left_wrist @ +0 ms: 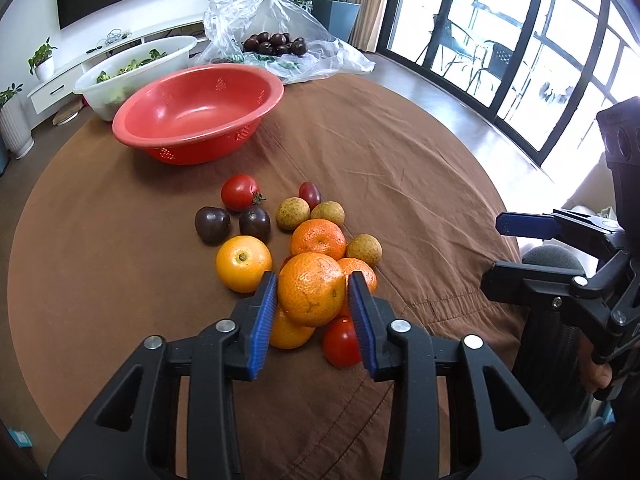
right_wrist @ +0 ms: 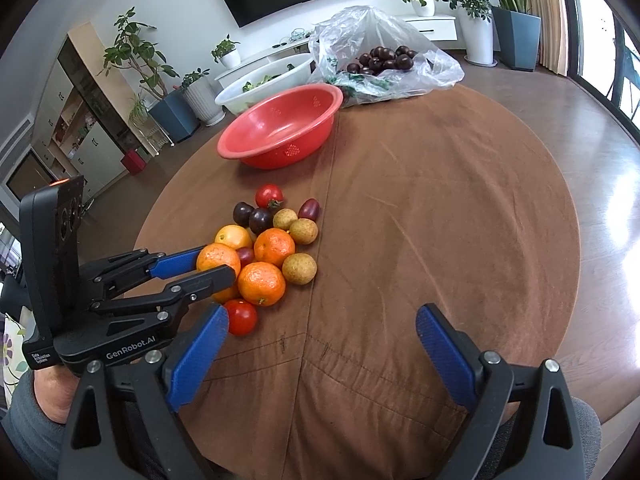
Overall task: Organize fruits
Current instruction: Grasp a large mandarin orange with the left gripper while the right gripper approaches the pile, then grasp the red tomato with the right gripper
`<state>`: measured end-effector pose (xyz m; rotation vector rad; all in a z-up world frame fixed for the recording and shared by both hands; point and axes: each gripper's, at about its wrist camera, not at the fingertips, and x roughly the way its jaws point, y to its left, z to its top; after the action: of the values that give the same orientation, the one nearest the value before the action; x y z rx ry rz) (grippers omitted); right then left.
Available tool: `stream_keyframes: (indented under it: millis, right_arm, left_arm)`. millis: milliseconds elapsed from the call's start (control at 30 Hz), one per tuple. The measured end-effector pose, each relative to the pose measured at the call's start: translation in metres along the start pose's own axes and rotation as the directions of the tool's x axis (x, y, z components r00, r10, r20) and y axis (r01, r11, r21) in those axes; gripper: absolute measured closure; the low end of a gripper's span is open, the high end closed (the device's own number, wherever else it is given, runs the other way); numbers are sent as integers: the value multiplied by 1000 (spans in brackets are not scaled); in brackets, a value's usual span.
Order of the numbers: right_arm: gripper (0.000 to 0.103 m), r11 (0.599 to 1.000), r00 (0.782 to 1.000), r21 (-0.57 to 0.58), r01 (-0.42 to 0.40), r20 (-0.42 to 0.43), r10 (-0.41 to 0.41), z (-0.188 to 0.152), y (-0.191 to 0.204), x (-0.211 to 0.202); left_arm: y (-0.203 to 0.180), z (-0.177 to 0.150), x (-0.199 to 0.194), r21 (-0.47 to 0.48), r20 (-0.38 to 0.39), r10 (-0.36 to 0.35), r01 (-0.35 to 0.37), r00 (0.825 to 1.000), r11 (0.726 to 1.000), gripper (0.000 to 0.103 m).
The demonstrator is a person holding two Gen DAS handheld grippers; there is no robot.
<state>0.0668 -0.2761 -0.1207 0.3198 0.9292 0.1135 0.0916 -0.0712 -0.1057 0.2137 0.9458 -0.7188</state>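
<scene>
A pile of fruit lies on the brown tablecloth (left_wrist: 400, 184): tangerines, a yellow orange (left_wrist: 243, 263), small tan round fruits (left_wrist: 292, 213), dark plums (left_wrist: 212, 224) and red tomatoes (left_wrist: 240, 192). My left gripper (left_wrist: 312, 300) is shut on the nearest tangerine (left_wrist: 312, 288), one blue pad pressed on each side of it. It rests on top of other fruit. The right wrist view shows that same grip from the side (right_wrist: 218, 266). My right gripper (right_wrist: 322, 344) stands open over bare cloth, to the right of the pile, holding nothing.
An empty red colander bowl (left_wrist: 192, 112) stands beyond the fruit. Behind it are a white basin (left_wrist: 120, 64) with greens and a clear plastic bag (left_wrist: 276, 12) of dark fruit. The round table's edge curves close on the right, with floor and windows beyond.
</scene>
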Motion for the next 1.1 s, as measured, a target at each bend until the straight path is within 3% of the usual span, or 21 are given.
stream_keyframes:
  millis: [300, 733, 1100]
  right_arm:
    - [15, 1000, 1000, 14, -18, -15, 18, 0, 1, 6]
    - [29, 997, 994, -70, -44, -104, 37, -8, 51, 48]
    - [43, 996, 987, -89, 28, -153, -41, -8, 77, 86]
  left_arm:
    - [7, -6, -12, -32, 44, -36, 37, 998, 999, 71]
    - [55, -48, -62, -226, 134, -19, 49, 991, 973, 71]
    - [67, -71, -64, -270, 156, -37, 79, 987, 960, 71]
